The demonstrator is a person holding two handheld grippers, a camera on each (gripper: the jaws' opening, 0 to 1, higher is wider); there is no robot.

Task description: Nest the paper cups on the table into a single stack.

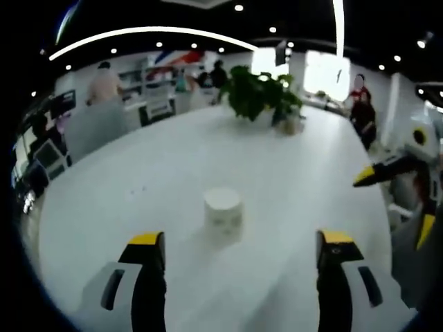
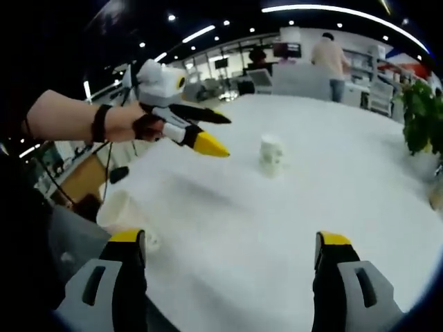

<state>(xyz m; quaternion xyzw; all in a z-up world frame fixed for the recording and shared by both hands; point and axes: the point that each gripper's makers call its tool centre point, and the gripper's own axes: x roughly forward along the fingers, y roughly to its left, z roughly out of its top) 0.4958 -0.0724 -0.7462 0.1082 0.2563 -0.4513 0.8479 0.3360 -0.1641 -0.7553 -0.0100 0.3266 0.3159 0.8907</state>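
A white paper cup (image 1: 223,211) stands alone on the white round table (image 1: 138,187), a short way ahead of my left gripper (image 1: 240,252), whose jaws are open with nothing between them. The same cup (image 2: 271,153) shows mid-table in the right gripper view, well ahead of my right gripper (image 2: 230,252), also open and holding nothing. A second white cup (image 2: 123,209) sits at the near left table edge, just above my right gripper's left jaw. A hand holds the left gripper (image 2: 223,135) above the table, left of the middle cup. The right gripper (image 1: 391,200) enters from the right.
A potted green plant (image 1: 263,93) stands at the far side of the table, also at the right edge (image 2: 422,117). Beyond the table are several people, desks and shelves. The person's forearm (image 2: 62,114) reaches in from the left.
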